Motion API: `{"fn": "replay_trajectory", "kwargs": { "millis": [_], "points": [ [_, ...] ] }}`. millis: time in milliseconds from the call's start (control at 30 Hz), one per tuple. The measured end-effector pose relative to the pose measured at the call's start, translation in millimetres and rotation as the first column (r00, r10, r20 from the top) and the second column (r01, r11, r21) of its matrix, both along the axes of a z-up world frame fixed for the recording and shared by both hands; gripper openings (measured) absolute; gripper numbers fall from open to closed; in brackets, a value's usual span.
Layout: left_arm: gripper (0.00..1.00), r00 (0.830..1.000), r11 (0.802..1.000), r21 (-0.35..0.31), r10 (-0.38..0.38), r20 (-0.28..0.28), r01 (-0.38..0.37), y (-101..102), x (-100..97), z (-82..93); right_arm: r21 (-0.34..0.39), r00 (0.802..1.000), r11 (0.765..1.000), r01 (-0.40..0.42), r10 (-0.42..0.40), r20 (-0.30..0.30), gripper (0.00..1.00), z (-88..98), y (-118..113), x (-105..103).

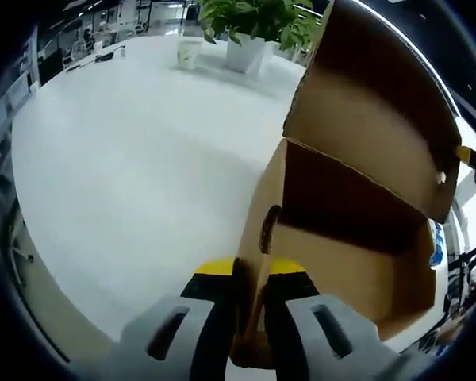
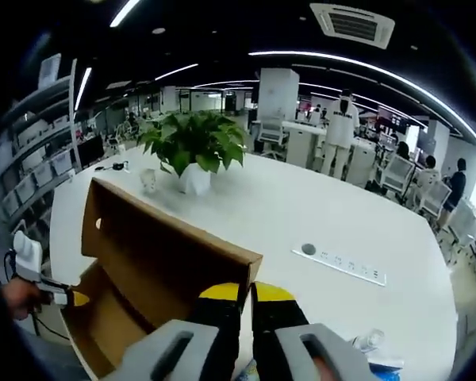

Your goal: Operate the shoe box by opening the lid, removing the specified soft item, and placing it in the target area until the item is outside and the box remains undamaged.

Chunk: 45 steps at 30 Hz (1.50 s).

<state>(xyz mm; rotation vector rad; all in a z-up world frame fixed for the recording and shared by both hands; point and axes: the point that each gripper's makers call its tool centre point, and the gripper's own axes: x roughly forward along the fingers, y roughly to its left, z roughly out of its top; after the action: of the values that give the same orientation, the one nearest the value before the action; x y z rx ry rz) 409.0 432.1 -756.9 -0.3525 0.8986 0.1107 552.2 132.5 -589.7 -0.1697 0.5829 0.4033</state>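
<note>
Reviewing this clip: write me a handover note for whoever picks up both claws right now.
Left claw: shut on the end wall of the brown cardboard shoe box, steadying it on the white round table.
Right claw: shut on the edge of the box's hinged cardboard lid, holding it up.
Done: lid open.
Box interior, as far as visible, shows bare cardboard; the soft item can't be made out.
Left: find the item, lift it out, place it on the table.

Probably office: desks (image 2: 301, 143), ceiling lights (image 2: 333, 59)
</note>
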Motion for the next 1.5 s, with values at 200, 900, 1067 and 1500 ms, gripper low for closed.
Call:
{"fn": "replay_trajectory", "kwargs": {
  "millis": [200,900,1067,1500],
  "points": [
    [0.10,1.000,1.000,-0.003,0.006,-0.002,-0.006,0,0.1,0.2,0.004,1.000,1.000,0.000,0.000,0.026,0.00,4.8,1,-8],
    [0.10,1.000,1.000,-0.013,0.027,-0.005,-0.027,-3,3.3,1.1,0.037,0.995,0.999,0.031,-0.034,0.092,0.00,12.7,-7,-29],
    [0.10,1.000,0.999,-0.018,0.031,-0.006,-0.031,-3,5.0,0.9,0.053,0.993,0.998,0.045,-0.050,0.109,0.00,13.2,-9,-33],
    [0.11,1.000,0.999,-0.029,0.022,-0.001,-0.022,-2,5.3,0.2,0.056,0.990,0.997,0.055,-0.062,0.130,0.00,13.8,-7,-54]
  ]
}}
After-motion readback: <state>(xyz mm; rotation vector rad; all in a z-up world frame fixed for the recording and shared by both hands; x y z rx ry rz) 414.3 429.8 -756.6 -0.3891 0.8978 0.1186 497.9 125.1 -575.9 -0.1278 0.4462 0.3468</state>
